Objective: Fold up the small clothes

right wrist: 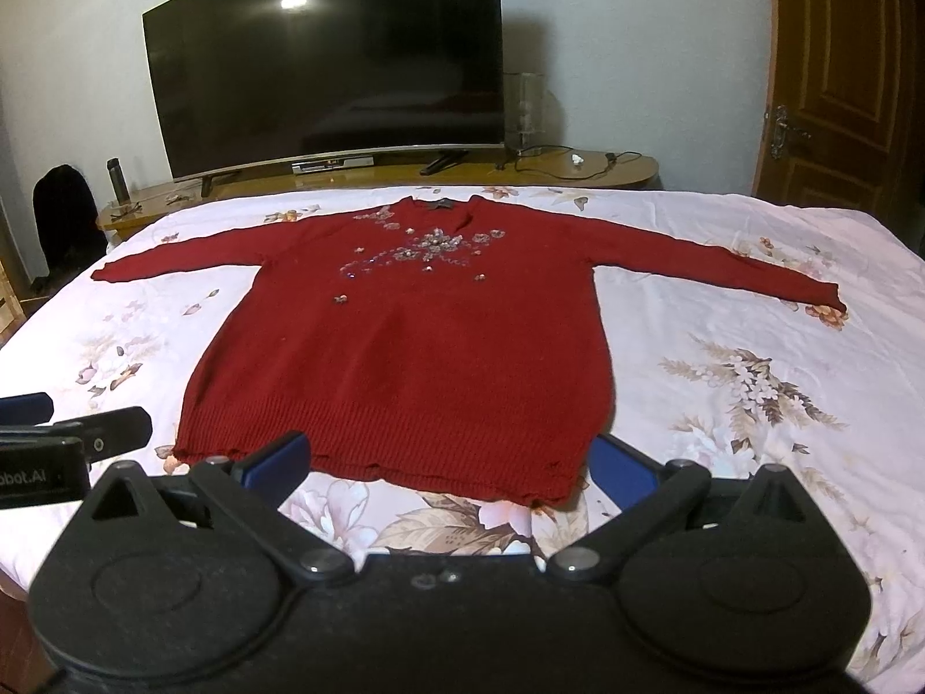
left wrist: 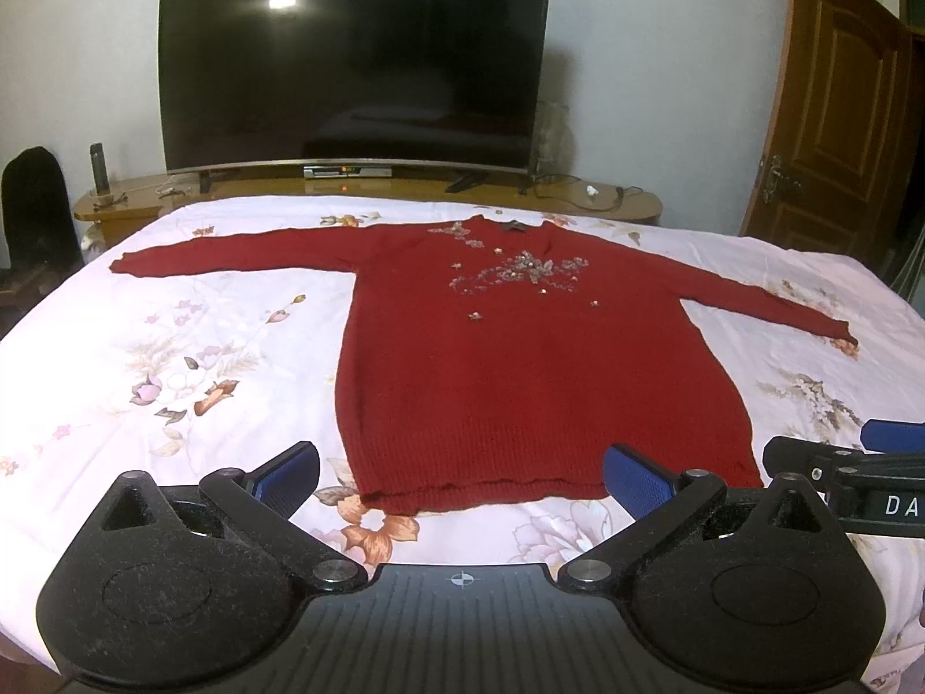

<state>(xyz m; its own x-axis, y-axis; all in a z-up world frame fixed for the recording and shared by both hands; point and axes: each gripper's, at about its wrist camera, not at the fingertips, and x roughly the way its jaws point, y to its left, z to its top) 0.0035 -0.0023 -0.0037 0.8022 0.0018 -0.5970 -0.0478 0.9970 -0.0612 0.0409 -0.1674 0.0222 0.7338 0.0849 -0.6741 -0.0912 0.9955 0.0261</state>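
Note:
A dark red knitted sweater (left wrist: 520,370) with beaded flowers on the chest lies flat and face up on the bed, both sleeves spread out sideways, collar toward the TV. The same sweater (right wrist: 404,347) fills the middle of the right wrist view. My left gripper (left wrist: 459,477) is open, its blue pads straddling the hem just above it, nothing between them. My right gripper (right wrist: 448,460) is open too, over the hem's right part. Each gripper shows at the edge of the other's view: the right gripper (left wrist: 855,462) and the left gripper (right wrist: 63,434).
The bed is covered by a white floral sheet (left wrist: 191,358). Beyond its far edge stands a low wooden cabinet (left wrist: 607,202) with a large dark TV (left wrist: 352,58), a bottle (left wrist: 99,168) and cables. A brown door (left wrist: 838,98) is at the right.

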